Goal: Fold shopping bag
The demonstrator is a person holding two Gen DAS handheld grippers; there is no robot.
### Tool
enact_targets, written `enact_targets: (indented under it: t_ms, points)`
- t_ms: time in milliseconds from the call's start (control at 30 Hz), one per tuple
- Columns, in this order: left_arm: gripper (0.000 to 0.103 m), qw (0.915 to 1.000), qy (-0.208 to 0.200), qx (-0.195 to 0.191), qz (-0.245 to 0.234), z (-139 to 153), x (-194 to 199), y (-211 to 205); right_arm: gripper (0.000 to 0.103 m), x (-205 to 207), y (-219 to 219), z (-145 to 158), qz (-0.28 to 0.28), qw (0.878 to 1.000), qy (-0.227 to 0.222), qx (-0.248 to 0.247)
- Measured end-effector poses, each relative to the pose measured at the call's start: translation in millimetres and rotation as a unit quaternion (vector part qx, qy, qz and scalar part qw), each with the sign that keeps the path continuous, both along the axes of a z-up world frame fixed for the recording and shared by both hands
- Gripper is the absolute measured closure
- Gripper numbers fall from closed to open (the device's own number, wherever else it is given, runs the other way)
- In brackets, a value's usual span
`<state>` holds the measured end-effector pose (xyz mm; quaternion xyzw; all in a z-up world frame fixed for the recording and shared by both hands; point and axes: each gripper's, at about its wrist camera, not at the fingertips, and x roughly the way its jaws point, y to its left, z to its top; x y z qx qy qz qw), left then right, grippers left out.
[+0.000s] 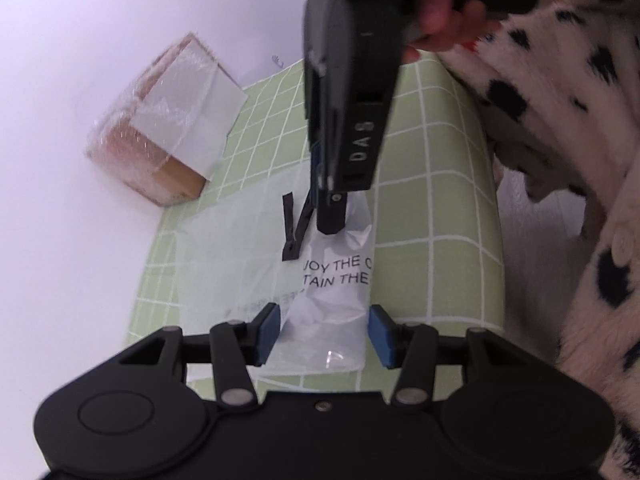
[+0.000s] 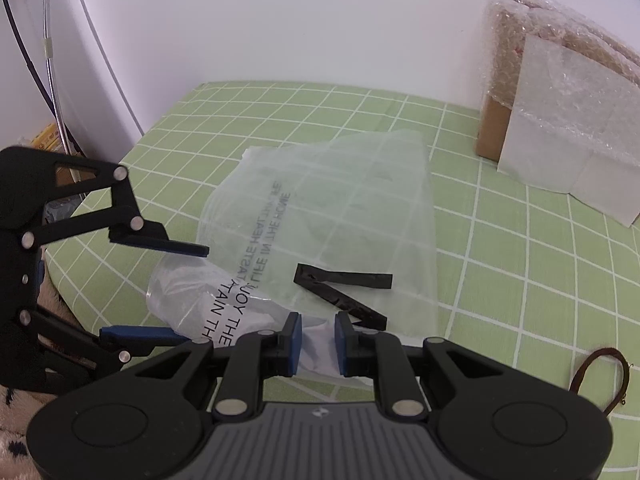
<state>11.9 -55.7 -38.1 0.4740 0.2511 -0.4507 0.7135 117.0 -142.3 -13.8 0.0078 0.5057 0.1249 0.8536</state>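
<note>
Shopping bag (image 2: 320,216): translucent plastic, printed lettering, black handle strips (image 2: 344,292); lies mid-frame on the green checked surface (image 2: 520,240). Right tongs (image 2: 318,344): clamped on a bunched bag fold, lower centre. Left tongs (image 1: 324,330): blue pads apart, straddling the bag's near end without pressing it. Bubble-wrapped cardboard box (image 2: 560,92): upper right.

A green cloth with white squares (image 2: 500,240) lies under the right gripper (image 2: 318,340) and reaches ahead of it to a white wall (image 2: 280,20). Ahead of the gripper and to its right, a brown cardboard box in bubble wrap (image 2: 516,92) stands on the cloth against that wall. A thin brown cord loop (image 2: 600,376) lies near its right side, and some cables (image 2: 52,80) hang far ahead on its left.
</note>
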Motion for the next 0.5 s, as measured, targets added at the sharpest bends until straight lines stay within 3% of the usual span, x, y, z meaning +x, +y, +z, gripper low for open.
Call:
enact_targets:
  t_ms: [133,200,333,500]
  points:
    - [0.063,0.9939,0.097,-0.018,0.050,6.3,27.2,3.8,0.084,1.1,0.7,0.5,0.000,1.000,0.005,-0.001]
    - [0.068,0.9835,0.159,-0.038,0.077,6.6,43.7,10.0,0.084,1.8,0.1,0.6,-0.001,1.000,0.009,0.001]
    - [0.070,0.9591,0.243,-0.087,0.116,5.3,64.1,24.8,0.084,5.2,-3.3,0.7,-0.008,1.000,0.024,0.010]
    - [0.070,0.9116,0.335,-0.161,0.175,-2.1,81.6,47.8,0.090,9.1,-8.9,0.6,-0.017,0.999,0.045,0.022]
